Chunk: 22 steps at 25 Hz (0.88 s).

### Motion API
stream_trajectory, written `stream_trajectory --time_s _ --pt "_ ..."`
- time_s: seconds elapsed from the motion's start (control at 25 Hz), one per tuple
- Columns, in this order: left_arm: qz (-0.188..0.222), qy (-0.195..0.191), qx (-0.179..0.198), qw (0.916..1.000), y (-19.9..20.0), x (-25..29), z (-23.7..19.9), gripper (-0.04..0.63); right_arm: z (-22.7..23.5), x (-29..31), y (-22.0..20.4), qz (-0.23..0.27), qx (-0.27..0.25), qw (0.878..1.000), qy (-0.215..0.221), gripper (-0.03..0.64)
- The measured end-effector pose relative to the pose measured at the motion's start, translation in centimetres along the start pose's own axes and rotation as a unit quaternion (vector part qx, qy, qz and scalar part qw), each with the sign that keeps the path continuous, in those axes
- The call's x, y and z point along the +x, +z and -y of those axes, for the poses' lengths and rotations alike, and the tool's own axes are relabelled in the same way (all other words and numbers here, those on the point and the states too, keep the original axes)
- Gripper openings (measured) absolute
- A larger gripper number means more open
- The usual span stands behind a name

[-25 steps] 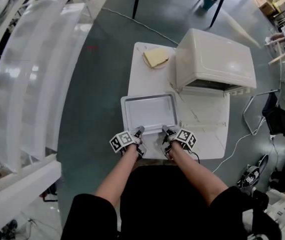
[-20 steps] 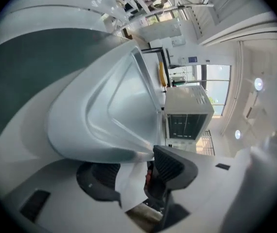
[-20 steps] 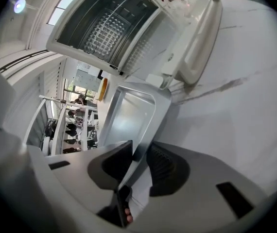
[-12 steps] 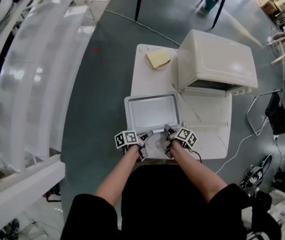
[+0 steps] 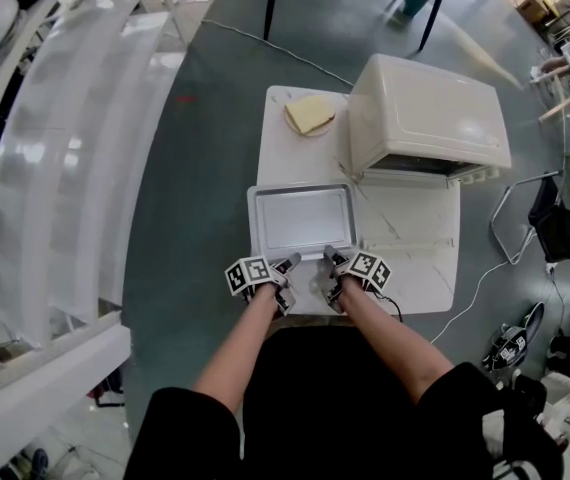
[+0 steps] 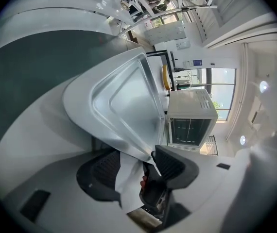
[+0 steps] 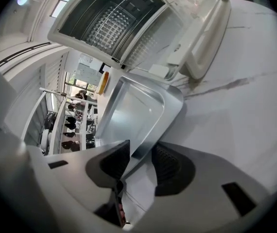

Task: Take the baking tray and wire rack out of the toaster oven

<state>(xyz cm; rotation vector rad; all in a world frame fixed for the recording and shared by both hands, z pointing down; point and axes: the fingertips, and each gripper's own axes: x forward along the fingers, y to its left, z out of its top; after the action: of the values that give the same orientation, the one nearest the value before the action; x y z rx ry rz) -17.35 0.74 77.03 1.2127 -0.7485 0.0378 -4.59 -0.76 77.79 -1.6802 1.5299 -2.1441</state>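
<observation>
- Resting flat on the white table [image 5: 277,143], the tray [image 5: 303,218] lies outside the oven [image 5: 430,118], just in front of the open door [image 5: 410,218] and near the table's front edge.
- The tray is a shallow, bare-metal rectangle with rounded corners, a raised flat rim and a dull grey, empty floor; one short side faces the oven and a long side faces the person.
- The left gripper [image 5: 290,263] sits at the tray's near rim on the left side. In the left gripper view, its jaws [image 6: 138,159] have just been opening and stand wide apart, with the rim of the tray [image 6: 124,106] running between them and neither pad pressing on it.
- The right gripper [image 5: 333,260] sits at the same rim, towards the right. In the right gripper view, its jaws [image 7: 141,161] have just been opening too and stand partly apart, with the rim's corner of the tray [image 7: 133,110] between the pads; the grip looks released, though the wide-angle view makes a last light touch hard to rule out.
- The rack [image 7: 107,23] shows as a wire grid inside the oven's cavity [image 7: 80,28], above the lowered door [image 7: 192,42].
- Both forearms reach forward from the bottom of the head view, the marker cubes side by side and near each other.
</observation>
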Motion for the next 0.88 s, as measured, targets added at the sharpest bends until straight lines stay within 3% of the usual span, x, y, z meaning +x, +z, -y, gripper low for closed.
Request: stream_trajectory --time_s 0.24,0.48,0.68,0.88 --pt "-0.013 -0.024 -0.048 0.9985 -0.9 -0.7 -0.2 0.23 0.6 -1.0 -0.1 -0.023 -0.018 0.999 -0.014 0.206" --pt "-0.008 -0.024 -0.036 0.999 -1.8 -1.2 -0.1 0.233 0.6 -1.2 -0.4 -0.049 -0.061 0.997 -0.011 0.225" --pt "0.0 -0.027 -0.03 0.9992 -2.8 -1.5 0.2 0.233 0.5 -1.1 -1.1 -0.092 -0.124 0.988 -0.03 0.227" --pt "0.003 -0.029 -0.031 0.9991 -4.0 -1.6 0.1 0.233 0.2 -0.9 -1.3 -0.081 -0.156 0.984 -0.033 0.227"
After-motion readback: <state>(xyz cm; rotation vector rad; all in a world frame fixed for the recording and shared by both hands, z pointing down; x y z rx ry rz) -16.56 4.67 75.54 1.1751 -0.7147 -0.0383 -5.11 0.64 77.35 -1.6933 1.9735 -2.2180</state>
